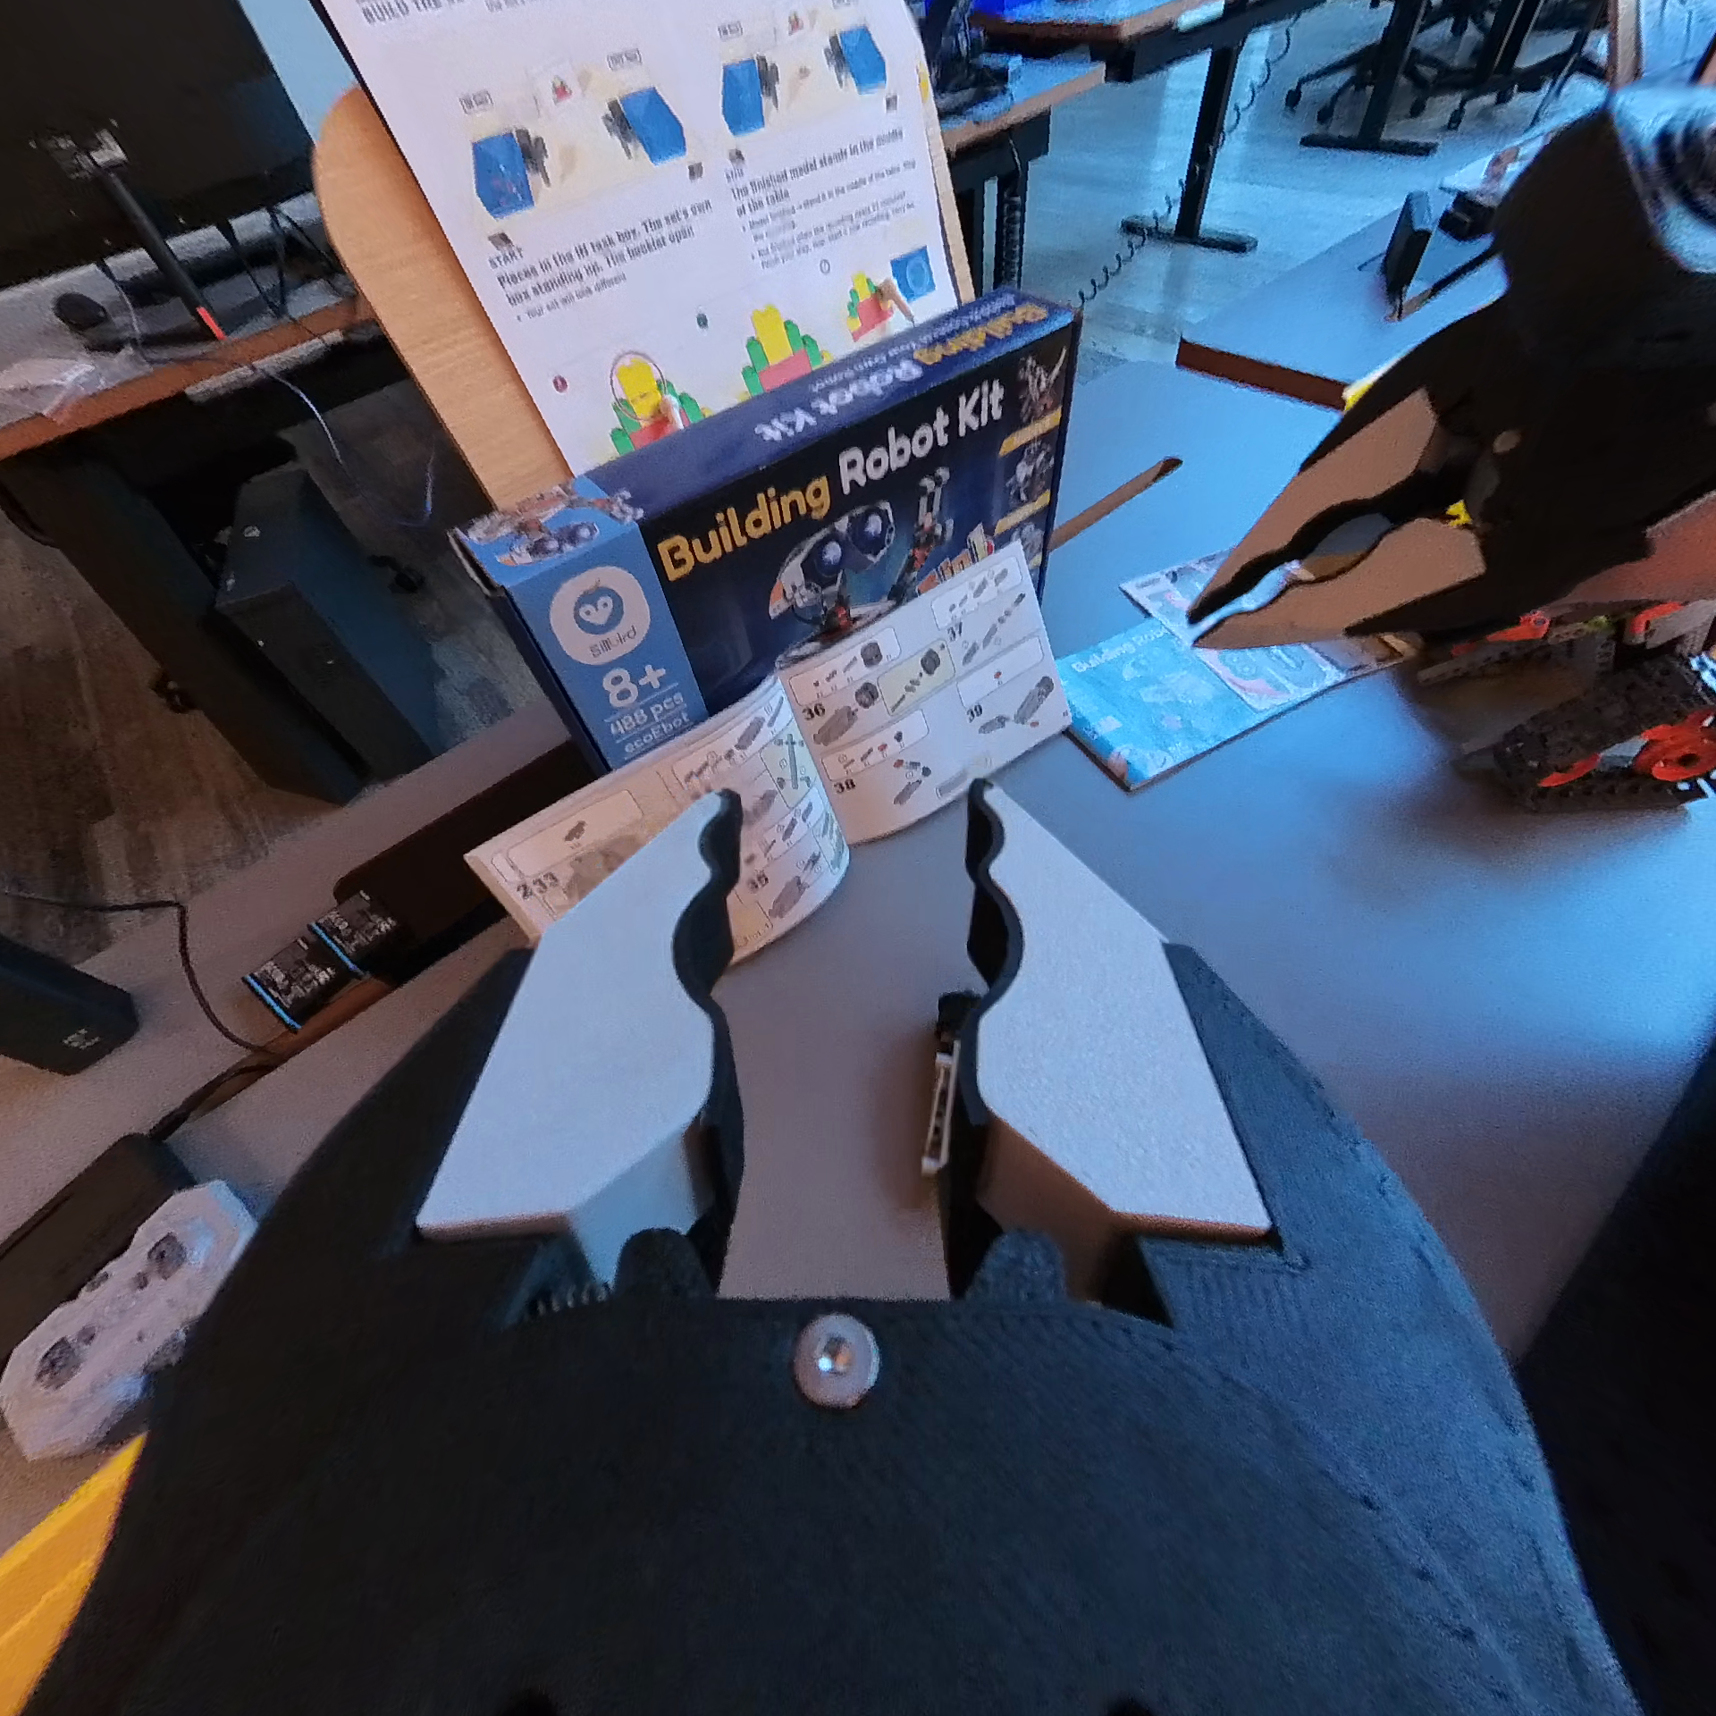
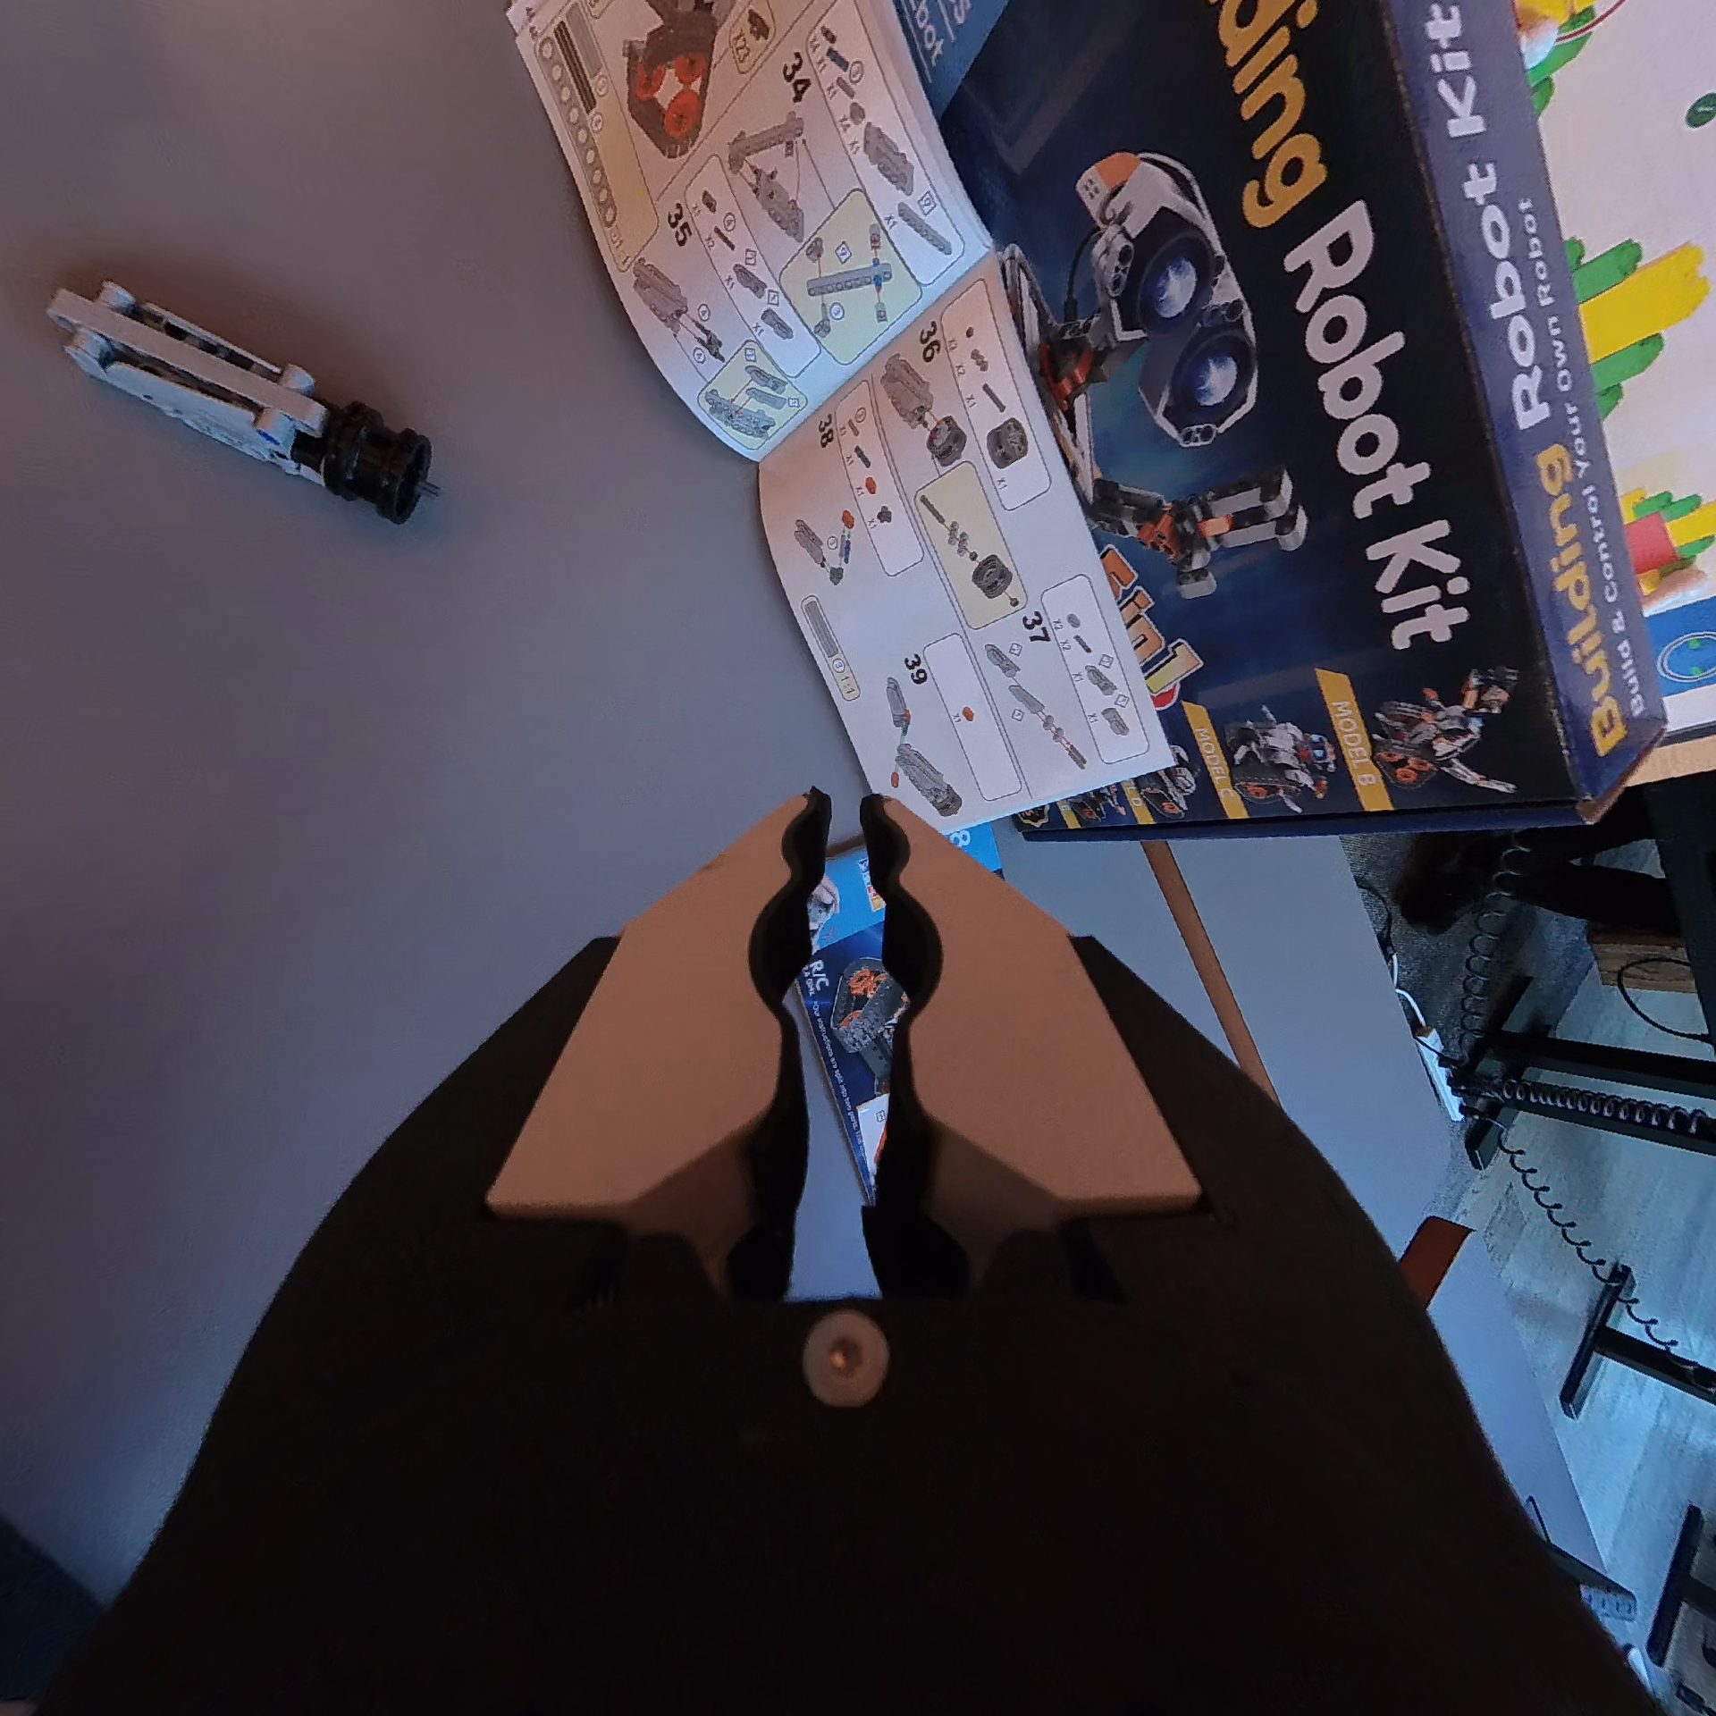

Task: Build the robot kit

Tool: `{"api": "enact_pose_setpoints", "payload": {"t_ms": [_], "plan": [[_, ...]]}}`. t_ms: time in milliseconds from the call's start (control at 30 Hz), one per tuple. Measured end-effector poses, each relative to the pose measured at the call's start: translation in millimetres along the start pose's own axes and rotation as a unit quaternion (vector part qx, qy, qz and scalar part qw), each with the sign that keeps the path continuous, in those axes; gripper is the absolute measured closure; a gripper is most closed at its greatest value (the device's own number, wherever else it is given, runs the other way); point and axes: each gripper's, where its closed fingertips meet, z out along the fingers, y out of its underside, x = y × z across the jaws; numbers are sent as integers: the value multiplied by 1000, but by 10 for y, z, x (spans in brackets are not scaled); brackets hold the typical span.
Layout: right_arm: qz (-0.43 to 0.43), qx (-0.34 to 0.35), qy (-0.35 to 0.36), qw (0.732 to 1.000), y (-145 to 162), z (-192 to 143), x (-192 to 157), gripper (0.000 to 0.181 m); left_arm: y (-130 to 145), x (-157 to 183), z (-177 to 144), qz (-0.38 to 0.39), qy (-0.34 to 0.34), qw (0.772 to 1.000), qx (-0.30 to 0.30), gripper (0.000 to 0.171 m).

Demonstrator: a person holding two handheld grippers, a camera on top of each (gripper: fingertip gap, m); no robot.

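Observation:
My left gripper [image 1: 850, 806] is open and empty, low over the grey table [image 1: 1254, 929]. A small white-and-black brick assembly [image 1: 940, 1096] lies on the table between its fingers, close to the right finger and partly hidden by it. The assembly also shows in the right wrist view [image 2: 232, 390], far left of my right gripper [image 2: 843, 800]. That gripper's jaws are almost together and hold nothing; it hovers over a blue leaflet [image 2: 850, 1021]. It also shows in the left wrist view [image 1: 1202, 624], at the right. An open instruction booklet [image 1: 891, 734] leans on a dark blue kit box [image 1: 789, 529].
A partly built black-and-orange tracked model [image 1: 1597, 715] stands at the right. A printed sheet on a wooden board [image 1: 650, 186] stands behind the box. A white moulded tray [image 1: 111, 1300] and small black devices [image 1: 316, 956] lie at the left edge. Desks and chairs stand beyond. One gripper's finger ends stand about 25 centimetres off the other's.

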Motion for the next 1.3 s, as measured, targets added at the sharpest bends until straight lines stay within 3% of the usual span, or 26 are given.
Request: {"api": "enact_pose_setpoints", "payload": {"t_ms": [100, 233, 367, 500, 900, 1300], "plan": [[-19, -7, -17, 1000, 33, 23, -74, 176, 228, 16, 44, -6, 8, 998, -60, 131], [-67, -56, -74, 993, 216, 115, -331, 177, 735, 69, 87, -5, 39, 981, -191, 169], [-112, -119, -178, 970, 477, 171, -748, 181, 1134, 112, 96, 7, 63, 954, -293, 171], [-106, -137, -213, 962, 544, 177, -858, 181, 1406, 168, 54, 12, 82, 930, -358, 171], [-50, -149, -179, 971, 729, 139, -577, 181, 1630, 187, -114, 5, 93, 905, -416, 171], [-76, -131, -167, 974, 601, 131, -605, 181, 1553, 216, -103, 24, 89, 909, -407, 171]]}}
